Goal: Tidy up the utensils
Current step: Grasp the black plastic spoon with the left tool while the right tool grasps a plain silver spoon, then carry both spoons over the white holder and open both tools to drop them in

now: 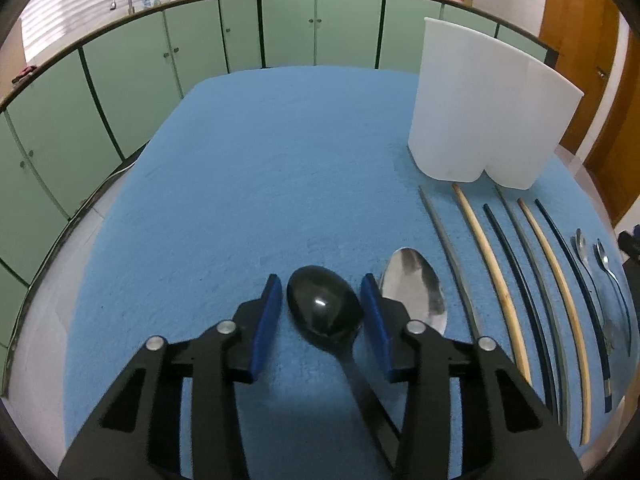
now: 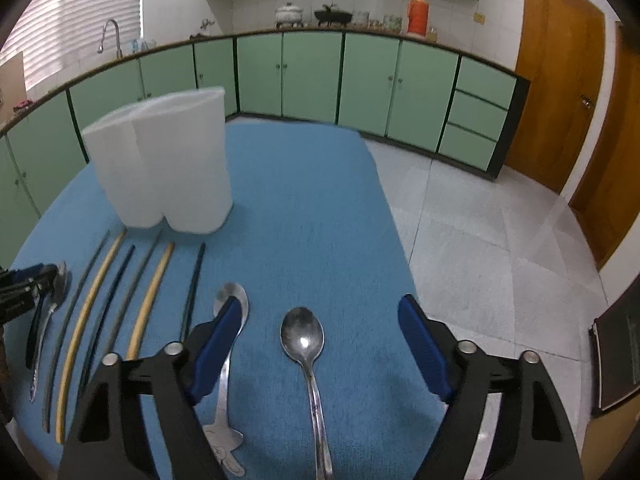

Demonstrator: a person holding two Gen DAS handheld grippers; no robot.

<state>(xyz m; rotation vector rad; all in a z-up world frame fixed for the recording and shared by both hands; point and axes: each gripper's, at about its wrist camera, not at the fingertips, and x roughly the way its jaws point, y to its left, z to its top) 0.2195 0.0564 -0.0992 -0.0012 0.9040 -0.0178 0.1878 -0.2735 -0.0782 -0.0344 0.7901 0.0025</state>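
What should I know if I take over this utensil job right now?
Left tool: open, jaws either side of the black spoon, not yet pressing on it.
Right tool: open wide, jaws astride a small steel spoon, apart from it.
On the blue cloth: a big steel spoon beside the black one, six chopsticks in a row, another small spoon by the right tool's left jaw.
White holder stands upright behind the chopsticks; its inside is not visible.
Done: nothing visibly stowed.
Left: grip both spoons, put them in the holder, then the rest.
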